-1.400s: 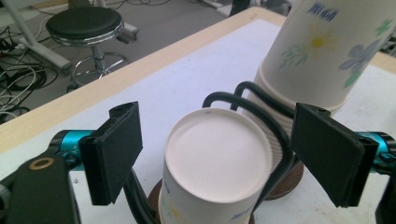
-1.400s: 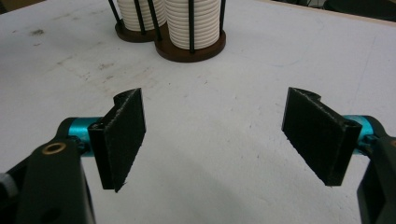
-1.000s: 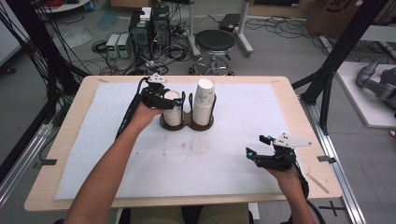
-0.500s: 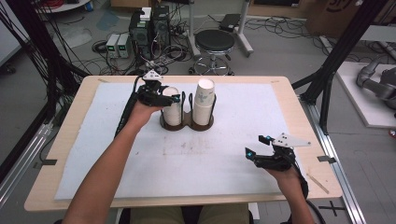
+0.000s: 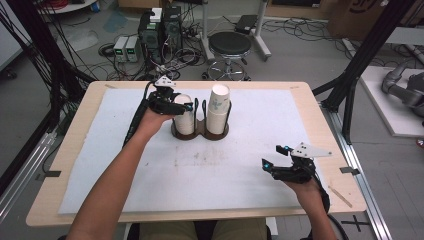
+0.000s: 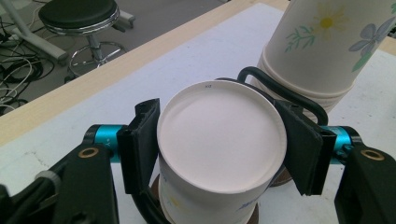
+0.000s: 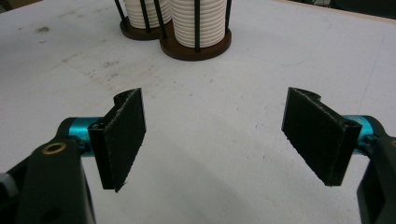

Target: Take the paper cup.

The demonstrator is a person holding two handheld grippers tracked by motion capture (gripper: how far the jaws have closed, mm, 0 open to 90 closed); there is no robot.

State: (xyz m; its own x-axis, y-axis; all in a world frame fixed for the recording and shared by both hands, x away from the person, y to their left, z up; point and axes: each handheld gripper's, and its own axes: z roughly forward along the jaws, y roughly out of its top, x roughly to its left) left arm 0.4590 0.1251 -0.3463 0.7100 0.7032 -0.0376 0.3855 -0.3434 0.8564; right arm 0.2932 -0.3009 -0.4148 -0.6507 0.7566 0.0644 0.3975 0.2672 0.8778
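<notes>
Beyond table [image 5: 300, 100], stool [image 5: 230, 45]; flowered cup [image 6: 327, 42].

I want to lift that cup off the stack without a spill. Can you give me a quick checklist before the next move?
1. Left gripper pads on both sides of the upside-down paper cup: ok.
2. Grip firm enough to lift: cannot tell.
3. Cup clear of the holder's wire loop: cannot tell.
4. Taller stack standing apart from the jaws: ok.
5. Right gripper open, empty, away from the holder: ok.
</notes>
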